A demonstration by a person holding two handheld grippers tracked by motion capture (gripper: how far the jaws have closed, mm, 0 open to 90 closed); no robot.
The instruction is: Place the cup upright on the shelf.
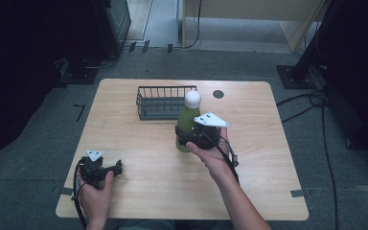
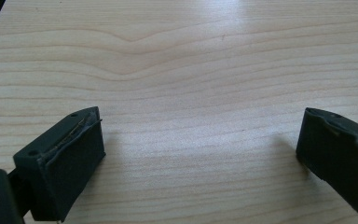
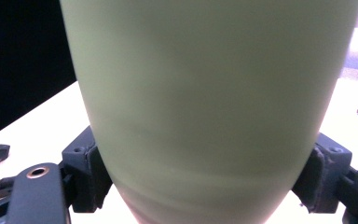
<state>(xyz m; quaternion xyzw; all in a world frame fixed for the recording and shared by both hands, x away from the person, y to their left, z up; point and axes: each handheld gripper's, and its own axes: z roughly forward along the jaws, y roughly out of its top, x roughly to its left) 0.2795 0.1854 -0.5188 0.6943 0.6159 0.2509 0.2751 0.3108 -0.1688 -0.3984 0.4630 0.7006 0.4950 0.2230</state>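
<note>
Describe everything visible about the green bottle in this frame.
The green bottle is pale olive-green with a smooth, matte-looking body and a rounded white cap. It stands upright near the middle of the wooden table, just in front of the dark wire basket; whether its base rests on the wood cannot be told. The right gripper is shut on its lower body, one black finger pressed against each side, as the right gripper view shows. No label or marking is visible.

Grey carpet floor (image 1: 38, 143) — wooden table (image 1: 268, 163), dark surroundings.
</note>
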